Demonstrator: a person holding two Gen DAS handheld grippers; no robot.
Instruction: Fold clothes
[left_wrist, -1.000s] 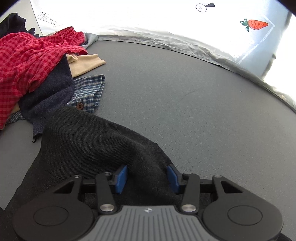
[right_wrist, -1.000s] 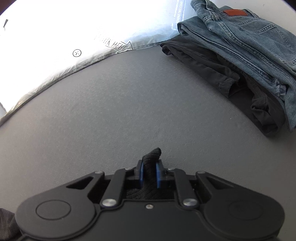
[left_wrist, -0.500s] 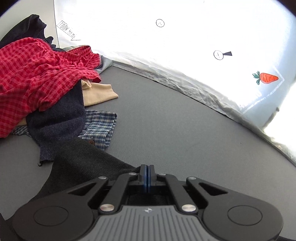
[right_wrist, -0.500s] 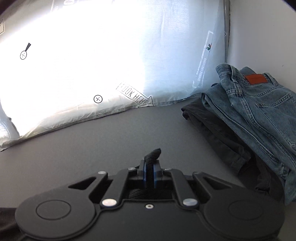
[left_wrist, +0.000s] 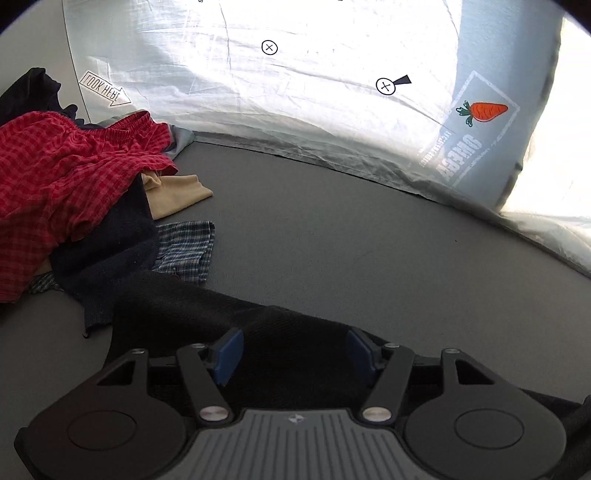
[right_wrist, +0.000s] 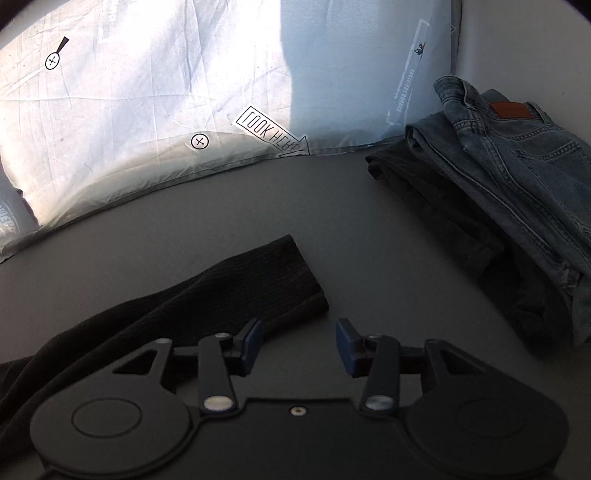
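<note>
Dark knit garment (right_wrist: 236, 295) flat, apparently unfolded, ribbed cuff outstretched.

Centre: bare grey surface (left_wrist: 351, 240) is lying open between the two piles.
Left side: heap of clothes (left_wrist: 66, 192) is blocking passage.
Right side: folded jeans (right_wrist: 517, 162) are occupying the corner.
Far edge: white pillow (right_wrist: 155, 96) is closing it off.
Near: black garment (right_wrist: 207, 295) is sprawling under both grippers.
</note>
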